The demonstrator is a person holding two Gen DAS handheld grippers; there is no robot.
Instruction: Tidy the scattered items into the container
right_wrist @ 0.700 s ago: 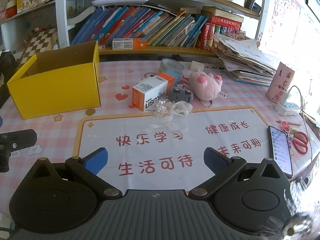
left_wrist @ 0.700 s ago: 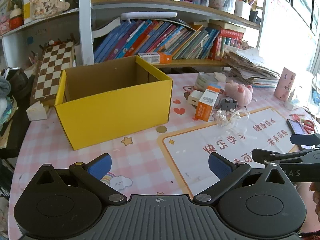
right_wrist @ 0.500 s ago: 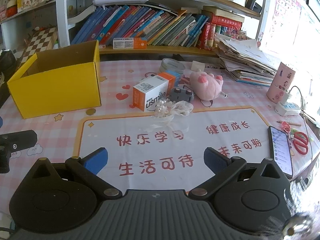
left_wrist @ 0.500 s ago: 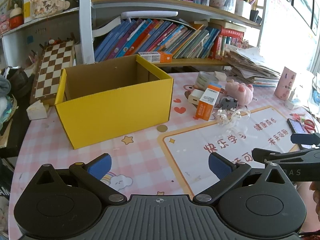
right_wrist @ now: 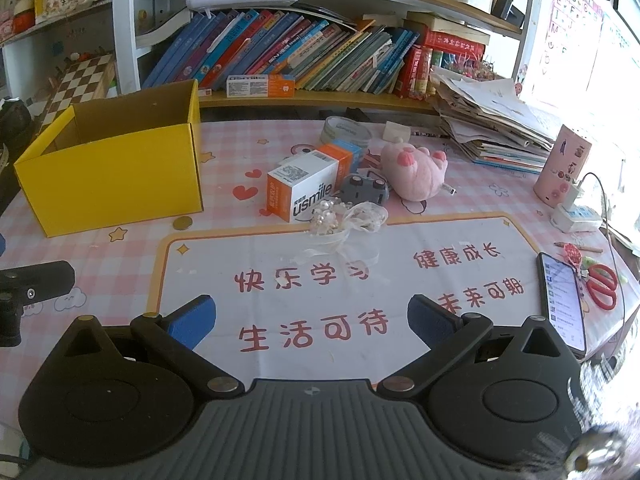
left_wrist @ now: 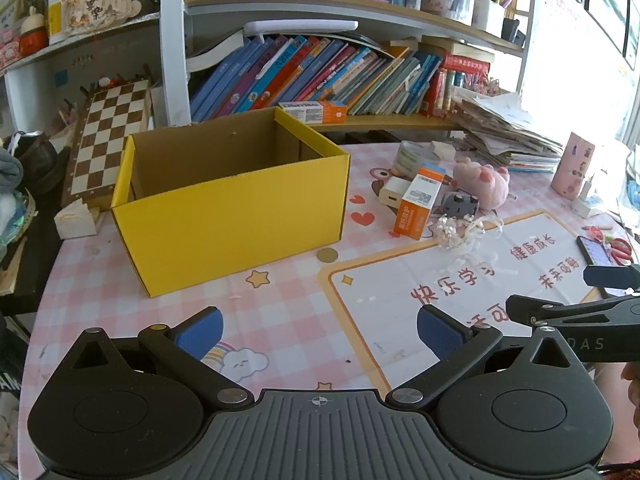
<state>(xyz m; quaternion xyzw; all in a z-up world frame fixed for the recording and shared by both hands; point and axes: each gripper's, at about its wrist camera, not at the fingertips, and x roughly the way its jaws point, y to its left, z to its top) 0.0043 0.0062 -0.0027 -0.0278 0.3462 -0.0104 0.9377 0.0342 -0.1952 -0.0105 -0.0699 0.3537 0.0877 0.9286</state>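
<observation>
An open yellow cardboard box stands on the pink checked table; it also shows at the left of the right wrist view. Scattered to its right lie an orange-white usmile carton, a pink plush pig, a small grey toy, a beaded white ribbon ornament, a tape roll and a coin. The carton and pig show in the left wrist view too. My left gripper is open and empty, well short of the box. My right gripper is open and empty over the printed mat.
A phone and red scissors lie at the table's right edge. A pink cup and charger stand far right. A paper stack, bookshelf and chessboard line the back.
Both views have shifted only slightly; the left gripper has drifted a little. Nothing on the table has moved, and both grippers stay open.
</observation>
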